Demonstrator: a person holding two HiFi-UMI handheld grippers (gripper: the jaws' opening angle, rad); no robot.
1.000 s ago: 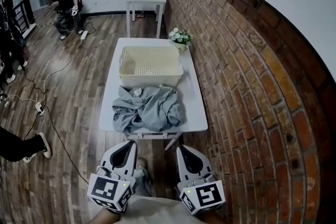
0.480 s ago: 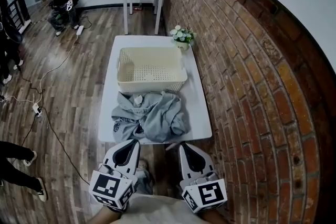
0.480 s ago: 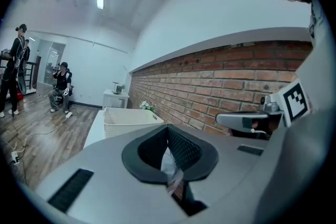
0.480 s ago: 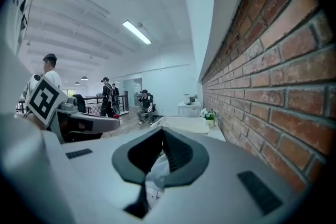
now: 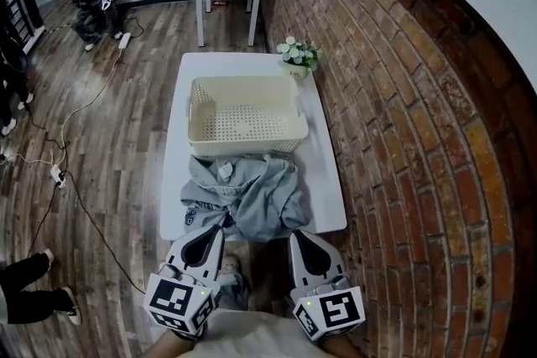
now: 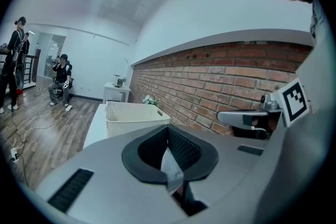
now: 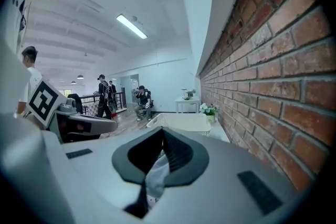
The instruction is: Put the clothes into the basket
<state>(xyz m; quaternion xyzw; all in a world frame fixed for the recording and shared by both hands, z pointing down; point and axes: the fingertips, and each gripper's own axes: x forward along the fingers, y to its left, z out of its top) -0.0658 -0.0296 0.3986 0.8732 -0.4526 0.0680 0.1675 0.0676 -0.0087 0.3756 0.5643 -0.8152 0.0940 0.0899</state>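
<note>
Clothes (image 5: 243, 193), a grey crumpled heap, lie on the near half of the table (image 5: 323, 180), touching the near wall of the empty basket (image 5: 243, 144) behind them & reaching the table's near edge. Prob. light, soft & floppy, so they'll sag & trail when lifted; best to pinch a thick bunched fold near the heap's middle, or one fold per side, not a thin hem. Left gripper (image 5: 210, 232) & right gripper (image 5: 299, 237) hang side by side just short of that edge, pointing fwd & slightly down, both w/ jaws clenched together on nothing.
</note>
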